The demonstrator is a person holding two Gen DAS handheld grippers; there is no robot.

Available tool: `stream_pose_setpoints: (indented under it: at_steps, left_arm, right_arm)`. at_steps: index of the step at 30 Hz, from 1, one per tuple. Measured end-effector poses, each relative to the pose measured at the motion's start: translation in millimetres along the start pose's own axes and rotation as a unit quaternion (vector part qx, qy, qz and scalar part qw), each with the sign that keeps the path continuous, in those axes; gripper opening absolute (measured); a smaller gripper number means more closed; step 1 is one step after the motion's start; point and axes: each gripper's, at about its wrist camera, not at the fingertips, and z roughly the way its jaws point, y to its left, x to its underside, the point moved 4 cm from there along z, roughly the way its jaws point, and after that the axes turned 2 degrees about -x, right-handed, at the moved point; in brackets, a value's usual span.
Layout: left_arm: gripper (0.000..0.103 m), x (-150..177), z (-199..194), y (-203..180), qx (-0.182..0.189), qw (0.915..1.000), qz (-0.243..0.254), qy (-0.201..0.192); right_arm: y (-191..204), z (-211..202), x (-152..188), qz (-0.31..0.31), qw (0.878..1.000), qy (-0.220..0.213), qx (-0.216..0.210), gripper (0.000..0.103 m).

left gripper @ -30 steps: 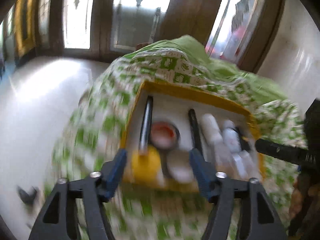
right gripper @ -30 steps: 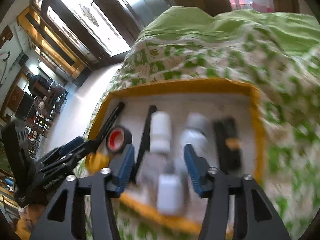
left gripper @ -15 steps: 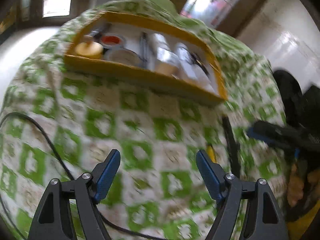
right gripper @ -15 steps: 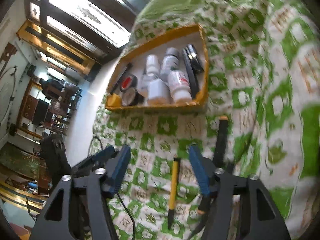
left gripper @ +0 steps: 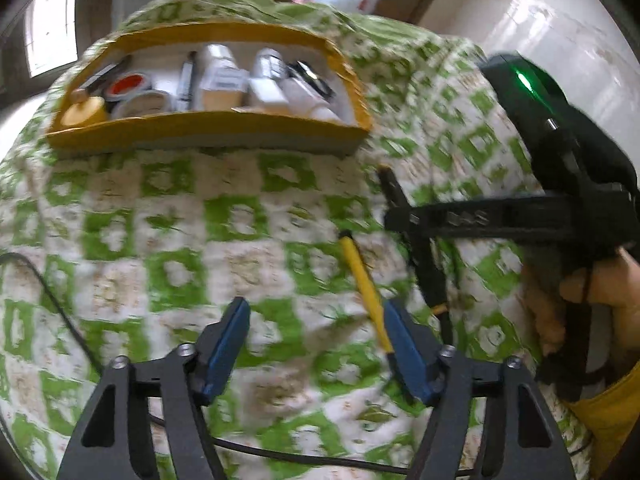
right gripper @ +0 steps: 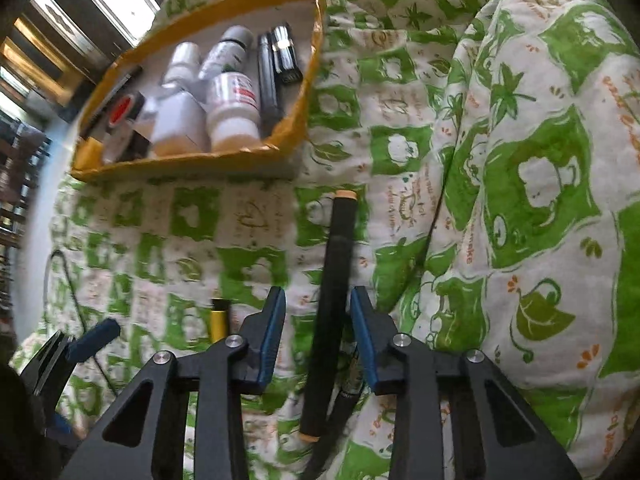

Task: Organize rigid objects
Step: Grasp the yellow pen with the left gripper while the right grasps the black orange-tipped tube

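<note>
Right wrist view: right gripper (right gripper: 318, 334) jaws closing around black marker (right gripper: 334, 280) lying on quilt (right gripper: 520, 160), pads not yet touching. Left gripper (left gripper: 316, 344) closing, empty, beside yellow pen (left gripper: 362, 284).

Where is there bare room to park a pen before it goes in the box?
Free: the green-and-white cloth between the yellow box and the left tool, left of the yellow pen. Crowded: the box's near half, and the strip around the black pen, where the right tool is closing.
</note>
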Motion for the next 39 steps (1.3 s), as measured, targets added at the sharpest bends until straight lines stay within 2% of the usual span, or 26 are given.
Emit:
stream_pose_setpoints:
  at_steps: [2, 4, 6, 9, 14, 15, 16, 21, 25, 28, 31, 39]
  left_arm:
    - [0.058, 1, 9, -10, 0.0, 0.9998, 0.012, 0.015]
    - [0.041, 3, 19, -21, -0.009, 0.9992, 0.026, 0.028]
    - [0.032, 5, 28, -30, -0.015, 0.9984, 0.038, 0.04]
    - [0.032, 5, 35, -39, -0.016, 0.9977, 0.044, 0.05]
    - [0.032, 4, 47, -44, -0.028, 0.9961, 0.043, 0.072]
    - [0.026, 3, 47, -43, -0.032, 0.9963, 0.039, 0.069]
    - [0.016, 2, 47, -42, -0.038, 0.9964, 0.036, 0.066]
    - [0.007, -11, 28, -12, -0.054, 0.9976, 0.006, 0.043]
    - [0.007, -27, 7, 27, -0.084, 0.9961, -0.016, 0.021]
    - [0.008, -28, 5, 54, -0.116, 0.9927, -0.028, 0.018]
    - [0.008, -16, 20, 71, -0.103, 0.9917, -0.064, 0.044]
    - [0.008, -14, 18, 69, -0.123, 0.9905, -0.044, 0.043]
  right_arm:
    - [2, 5, 1, -0.006, 1.0, 0.006, 0.007, 0.026]
    - [4, 7, 0, -0.006, 1.0, 0.005, -0.001, 0.023]
    - [7, 6, -3, -0.003, 0.999, -0.004, -0.036, 0.014]
    - [10, 0, -7, 0.002, 0.997, -0.022, -0.069, 0.014]
    - [10, -3, -8, 0.001, 0.996, -0.028, -0.086, 0.014]
    - [10, -4, -7, 0.002, 0.996, -0.028, -0.086, 0.014]
    - [11, -3, -7, 0.003, 0.996, -0.028, -0.087, 0.014]
    - [13, -3, -8, 0.002, 0.995, -0.028, -0.093, 0.014]
    - [11, -1, -4, -0.005, 0.995, -0.025, -0.099, 0.014]
    - [20, 2, -2, -0.016, 0.994, -0.02, -0.105, 0.014]
    - [30, 9, 2, -0.03, 0.994, -0.007, -0.102, 0.014]
    - [33, 15, 4, -0.037, 0.995, 0.006, -0.092, 0.015]
